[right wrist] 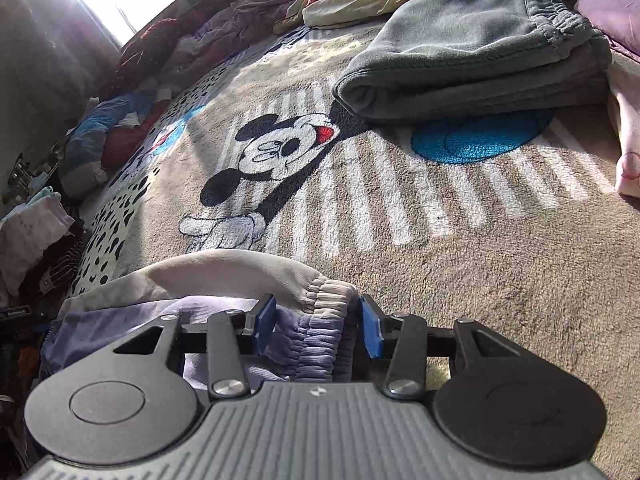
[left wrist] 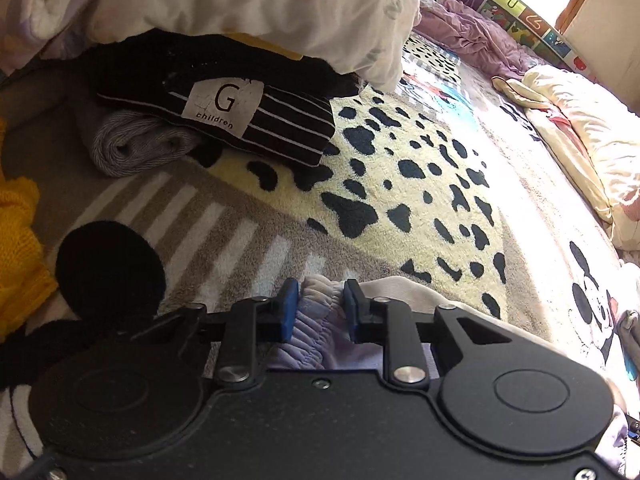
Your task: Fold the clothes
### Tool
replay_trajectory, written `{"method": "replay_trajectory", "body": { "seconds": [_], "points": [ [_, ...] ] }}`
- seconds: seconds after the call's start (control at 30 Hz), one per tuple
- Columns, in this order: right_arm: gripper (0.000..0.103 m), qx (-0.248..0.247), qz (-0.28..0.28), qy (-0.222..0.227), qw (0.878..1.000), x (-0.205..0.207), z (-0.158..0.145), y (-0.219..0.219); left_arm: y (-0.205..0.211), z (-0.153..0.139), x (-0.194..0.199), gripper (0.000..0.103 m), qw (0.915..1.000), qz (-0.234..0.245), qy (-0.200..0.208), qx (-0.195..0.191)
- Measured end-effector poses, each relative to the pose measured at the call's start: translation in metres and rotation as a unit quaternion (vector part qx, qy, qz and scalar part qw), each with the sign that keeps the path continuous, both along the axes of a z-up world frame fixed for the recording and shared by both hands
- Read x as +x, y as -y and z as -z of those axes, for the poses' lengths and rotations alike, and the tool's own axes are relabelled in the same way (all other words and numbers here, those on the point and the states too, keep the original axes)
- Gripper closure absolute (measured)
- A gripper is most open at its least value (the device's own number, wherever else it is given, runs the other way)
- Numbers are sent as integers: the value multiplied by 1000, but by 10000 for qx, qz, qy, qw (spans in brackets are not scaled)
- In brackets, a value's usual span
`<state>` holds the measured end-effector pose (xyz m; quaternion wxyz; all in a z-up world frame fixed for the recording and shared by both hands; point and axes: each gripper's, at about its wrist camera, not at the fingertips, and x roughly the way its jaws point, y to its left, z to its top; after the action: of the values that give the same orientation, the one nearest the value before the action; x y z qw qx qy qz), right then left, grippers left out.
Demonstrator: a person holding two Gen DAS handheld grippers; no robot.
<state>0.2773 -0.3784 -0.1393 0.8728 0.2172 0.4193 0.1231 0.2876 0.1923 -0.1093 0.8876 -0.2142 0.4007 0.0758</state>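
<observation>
- The left tool (left wrist: 320, 308) had its blue pads (left wrist: 289, 310) on either side of the gathered elastic waistband of a pale lavender garment (left wrist: 316, 336); the fabric filled the gap between them, so it was clenched on that waistband.
- The right tool (right wrist: 318, 326) likewise gripped the ruched waistband of the same lavender garment (right wrist: 320, 336), with cloth bunched between its blue pads (right wrist: 370, 332).
- The garment lay at the near edge of a plush blanket (right wrist: 460, 264), its off-white inner side (right wrist: 224, 272) turned up behind the waistband in the right wrist view.
- The blanket carried a cartoon mouse print (right wrist: 276, 152), pale stripes, a blue circle (right wrist: 480, 140) and a cream patch with black spots (left wrist: 400, 184).
- Ahead of the left tool, a folded black pinstriped garment (left wrist: 256, 120) with a white label reading "G children" rested on a rolled grey striped piece (left wrist: 136, 148), both under a white quilt (left wrist: 248, 4).
- A yellow knit (left wrist: 20, 248) sat at the left edge of that view.
- Ahead of the right tool, well apart from it, a folded grey fleece garment (right wrist: 472, 48) lay on the blanket, partly over the blue circle.
- Rumpled bedding and clothes lined the far edge of the blanket.
</observation>
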Motion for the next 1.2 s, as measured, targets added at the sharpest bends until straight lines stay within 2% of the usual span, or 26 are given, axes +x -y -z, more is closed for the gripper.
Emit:
{"method": "replay_trajectory", "body": {
  "seconds": [0.03, 0.1, 0.13, 0.23, 0.37, 0.43, 0.47, 0.5, 0.53, 0.57, 0.67, 0.73, 0.8, 1.0, 1.13, 1.2],
  "points": [
    [76, 3, -23, 18, 10000, 0, 0, -1, -2, -1, -2, 85, 10000, -5, 95, -8],
    [76, -60, -24, 122, 9999, -1, -3, -2, -6, -5, -6, 88, 9993, -30, 358, -65],
    [77, -81, 4, 198, 9998, -2, -6, -2, -9, -9, -9, 99, 9983, -54, 572, -97],
    [77, 3, 190, 490, 9986, -1, -21, 2, -20, -29, -12, 99, 9927, -121, 1186, -205],
    [78, 55, 294, 984, 9947, 9, -46, -3, -28, -51, -5, 99, 9853, -227, 1689, -135],
    [78, 86, 360, 1125, 9930, 17, -54, -7, -31, -51, 4, 98, 9862, -342, 1617, -115],
    [78, 58, 393, 1090, 9932, 21, -53, -9, -31, -42, 12, 97, 9903, -386, 1331, -84],
    [77, -13, 430, 1008, 9940, 24, -50, -10, -32, -31, 22, 92, 9948, -401, 940, -39],
    [75, -84, 466, 927, 9946, 27, -47, -11, -32, -20, 31, 78, 9976, -415, 548, 6],
    [71, -156, 502, 845, 9950, 29, -44, -13, -32, -13, 32, 73, 9983, -445, 363, 72],
    [70, -369, 611, 600, 9956, 38, -35, -16, -31, -4, 16, 69, 9977, -550, 287, 266],
    [69, -512, 683, 435, 9954, 43, -29, -19, -30, -7, 0, 62, 9972, -582, 381, 271],
    [65, -632, 753, 318, 9946, 44, -25, -20, -29, -9, -15, 62, 9970, -614, 413, 216],
    [65, -393, 899, 421, 9943, -4, -40, -6, -15, -18, -62, 62, 9968, -613, 496, -87],
    [59, -256, 979, 419, 9940, -48, -44, -3, -7, -23, -105, 61, 9957, -703, 492, -357],
    [58, -93, 1122, 383, 9929, -71, -42, 0, -2, -25, -128, 57, 9950, -768, 473, -423]
  ]
}}
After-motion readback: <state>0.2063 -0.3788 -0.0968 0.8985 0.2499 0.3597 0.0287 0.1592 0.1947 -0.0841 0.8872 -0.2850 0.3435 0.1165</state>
